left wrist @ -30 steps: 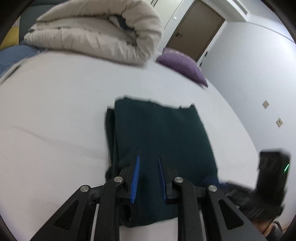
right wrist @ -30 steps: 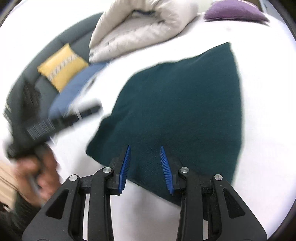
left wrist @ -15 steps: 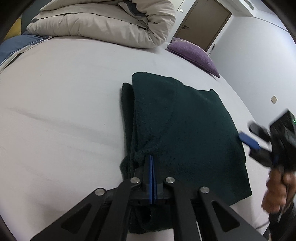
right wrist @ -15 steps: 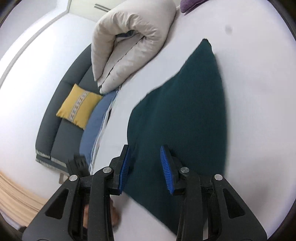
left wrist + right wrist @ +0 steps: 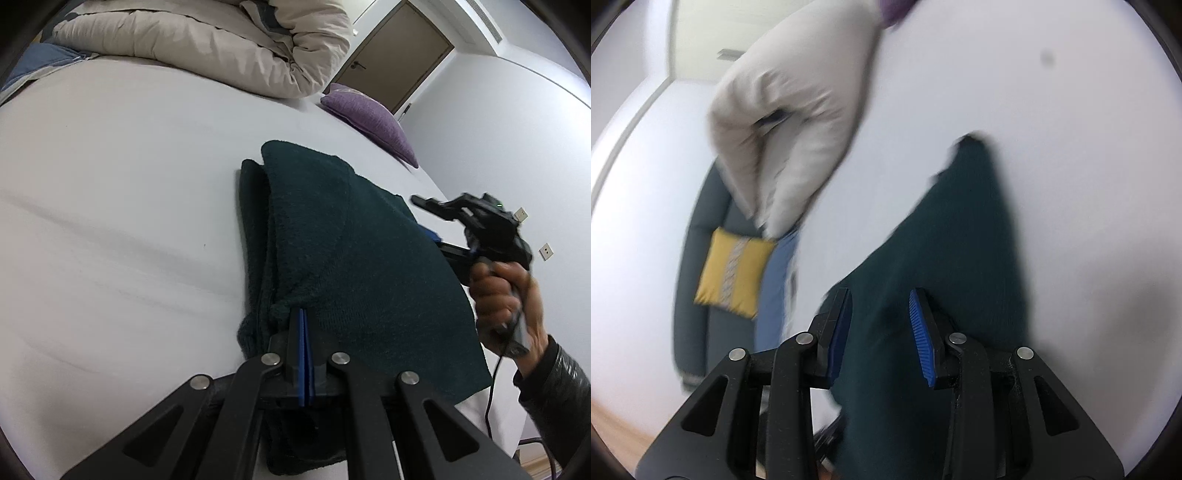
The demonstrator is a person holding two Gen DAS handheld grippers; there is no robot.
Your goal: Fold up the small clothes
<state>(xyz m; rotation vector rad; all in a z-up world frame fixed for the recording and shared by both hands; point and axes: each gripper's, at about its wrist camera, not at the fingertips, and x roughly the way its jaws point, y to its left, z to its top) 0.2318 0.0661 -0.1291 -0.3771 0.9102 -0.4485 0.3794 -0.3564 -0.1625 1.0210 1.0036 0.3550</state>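
A dark green knit garment (image 5: pixel 362 258) lies folded on the white bed, its left side doubled over in a thick fold (image 5: pixel 255 236). My left gripper (image 5: pixel 302 314) is shut on the bunched near edge of that fold. In the left wrist view my right gripper (image 5: pixel 424 219), held by a hand (image 5: pixel 498 295), sits at the garment's right edge. Its own blurred, tilted view shows the right gripper (image 5: pixel 879 295) open, with the garment (image 5: pixel 960 240) showing in the gap and neither pad pressing on it.
A rolled beige duvet (image 5: pixel 207 37) lies at the far side of the bed (image 5: pixel 110 184), with a purple cushion (image 5: pixel 369 118) beside it. A grey sofa (image 5: pixel 698 295) with a yellow cushion (image 5: pixel 735 273) stands beyond. A brown door (image 5: pixel 395 55) and a wall are at the right.
My left gripper closed on the garment's near edge and sank slightly. My right gripper swept across to the garment's right edge and rolled, staying open.
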